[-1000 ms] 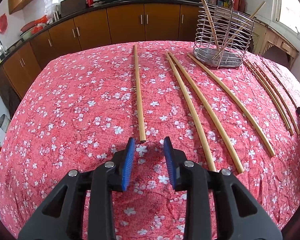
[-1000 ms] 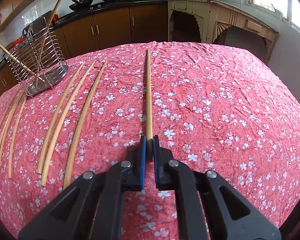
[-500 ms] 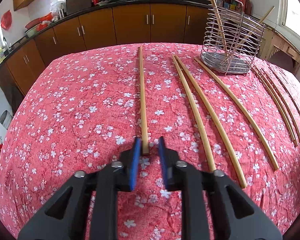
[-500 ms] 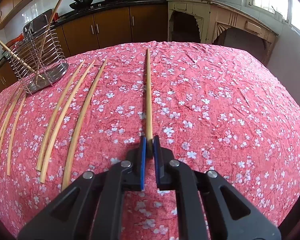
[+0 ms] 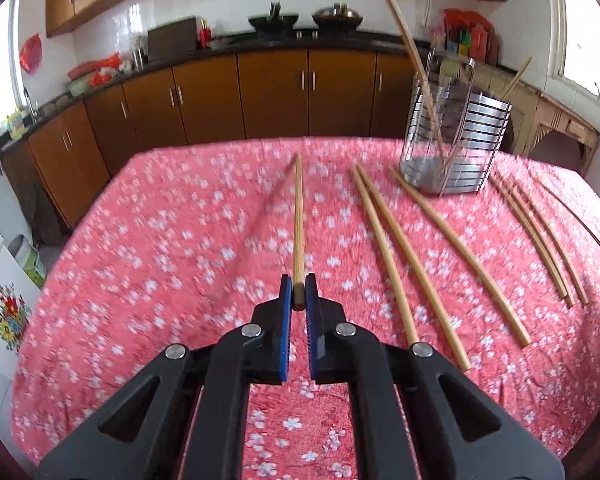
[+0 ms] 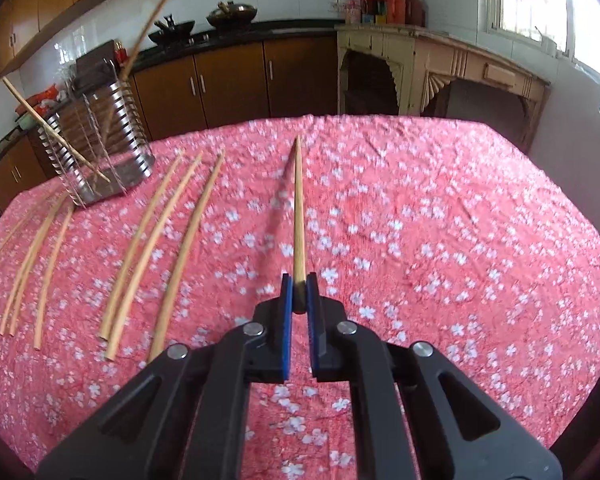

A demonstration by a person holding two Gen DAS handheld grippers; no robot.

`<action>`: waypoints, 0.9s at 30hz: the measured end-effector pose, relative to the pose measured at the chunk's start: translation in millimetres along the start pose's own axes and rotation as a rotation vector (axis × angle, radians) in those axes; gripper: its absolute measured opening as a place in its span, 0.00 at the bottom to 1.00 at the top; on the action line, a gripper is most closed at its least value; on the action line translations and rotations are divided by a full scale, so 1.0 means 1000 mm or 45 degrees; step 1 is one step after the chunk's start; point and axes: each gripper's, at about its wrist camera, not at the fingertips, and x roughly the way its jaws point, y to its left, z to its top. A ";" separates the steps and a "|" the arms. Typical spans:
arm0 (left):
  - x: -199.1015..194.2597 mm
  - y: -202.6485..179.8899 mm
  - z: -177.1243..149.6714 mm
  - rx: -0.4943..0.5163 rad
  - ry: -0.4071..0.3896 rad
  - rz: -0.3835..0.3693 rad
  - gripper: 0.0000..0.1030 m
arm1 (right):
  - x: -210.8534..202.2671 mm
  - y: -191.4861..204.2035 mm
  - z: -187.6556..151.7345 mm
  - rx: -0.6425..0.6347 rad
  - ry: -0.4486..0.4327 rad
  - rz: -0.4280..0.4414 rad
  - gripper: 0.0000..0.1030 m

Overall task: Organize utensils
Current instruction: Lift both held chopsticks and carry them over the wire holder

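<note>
Gripping one chopstick (image 5: 298, 216) w/ left gripper (image 5: 299, 296), another chopstick (image 6: 298, 216) w/ right gripper (image 6: 299, 294), both clenched.
Both sticks lifted off the tablecloth (image 5: 172, 240), pointing fwd; metal holder (image 5: 456, 140) farther back, loose chopsticks (image 5: 396, 256) lying near it.

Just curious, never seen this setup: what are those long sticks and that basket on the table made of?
The long sticks look like bamboo or pale wood: tan, matte, faintly grained. The basket looks like polished steel, shiny silver bands on wire uprights. Left tongs and right tongs each pinch one stick.
</note>
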 end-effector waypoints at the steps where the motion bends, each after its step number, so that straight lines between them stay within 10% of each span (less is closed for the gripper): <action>1: -0.008 0.000 0.004 -0.001 -0.035 0.006 0.06 | -0.007 0.000 0.004 0.001 -0.033 0.004 0.08; 27: -0.083 0.022 0.101 -0.174 -0.429 0.029 0.06 | -0.105 0.018 0.112 0.033 -0.490 0.105 0.07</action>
